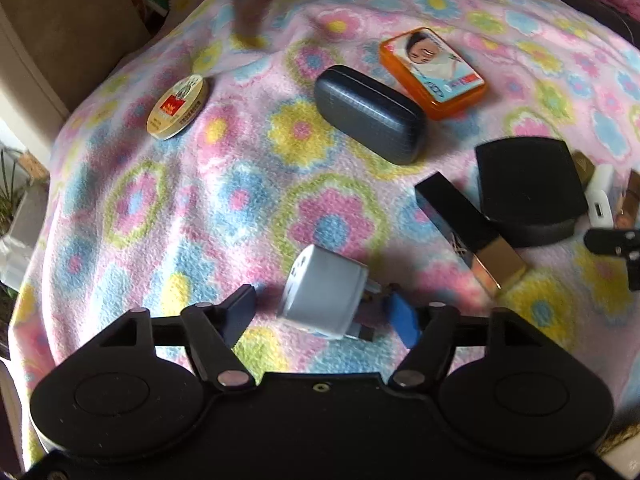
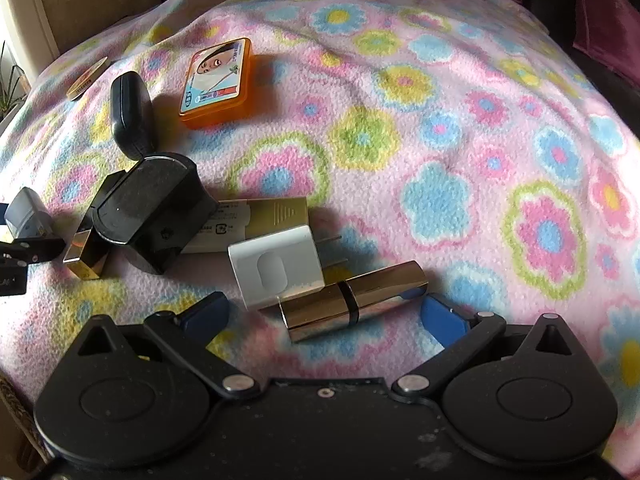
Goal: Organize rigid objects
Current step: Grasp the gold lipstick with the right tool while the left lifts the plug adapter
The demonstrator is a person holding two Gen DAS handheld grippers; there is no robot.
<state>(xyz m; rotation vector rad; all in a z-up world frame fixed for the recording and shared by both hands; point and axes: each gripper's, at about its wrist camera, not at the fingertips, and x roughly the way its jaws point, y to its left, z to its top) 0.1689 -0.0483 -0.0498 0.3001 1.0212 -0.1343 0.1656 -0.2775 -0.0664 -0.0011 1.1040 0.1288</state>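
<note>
Covering the surface, a flowered fleece blanket (image 2: 400, 152); both tongs (image 1: 324, 312) (image 2: 326, 312) apart, gripping nothing.

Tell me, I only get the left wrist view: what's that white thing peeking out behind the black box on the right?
Observer: A white plug-in charger, with two metal prongs pointing away from the black box.
Operator: Anything near it I can't see?
Observer: A shiny metal tube lies right beside it, between the right gripper's open jaws, with both pads clear of it.
Operator: And the gold bit behind the box?
Observer: A white-and-gold stick, partly hidden by the box.
</note>
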